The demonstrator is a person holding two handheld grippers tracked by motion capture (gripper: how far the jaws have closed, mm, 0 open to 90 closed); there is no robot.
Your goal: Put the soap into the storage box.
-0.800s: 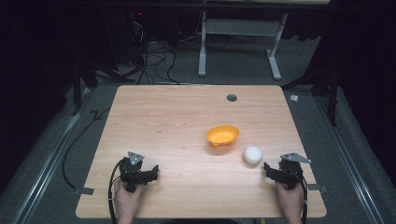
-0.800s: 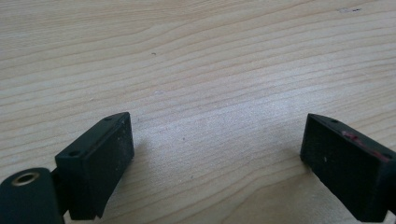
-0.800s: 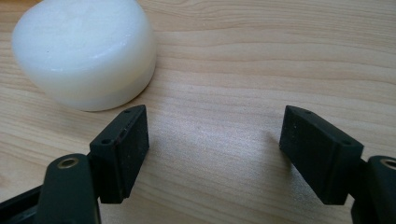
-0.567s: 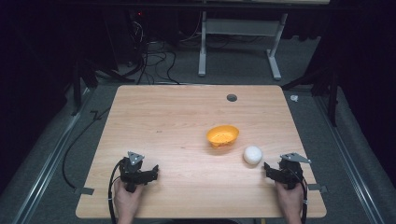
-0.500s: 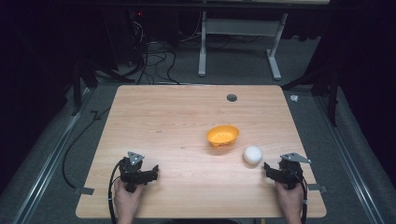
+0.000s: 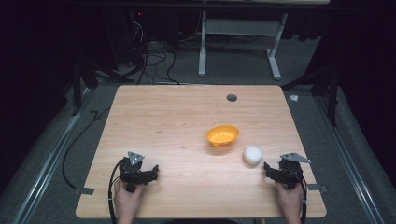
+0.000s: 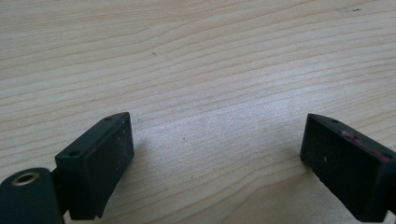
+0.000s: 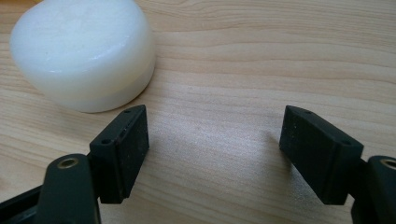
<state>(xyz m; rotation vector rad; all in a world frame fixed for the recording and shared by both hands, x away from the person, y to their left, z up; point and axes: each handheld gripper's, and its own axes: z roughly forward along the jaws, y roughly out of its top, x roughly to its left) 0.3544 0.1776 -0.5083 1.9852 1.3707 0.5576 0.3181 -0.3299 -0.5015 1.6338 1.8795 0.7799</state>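
Both my claws rest released at the table's near edge, left gripper at seven o'clock, right gripper at five, ready beside the white puck; orange bowl just beyond.

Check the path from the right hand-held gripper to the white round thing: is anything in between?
Nothing visible. Bare table separates the open right hand-held gripper from the white round object; the orange bowl sits beyond it, off that path.
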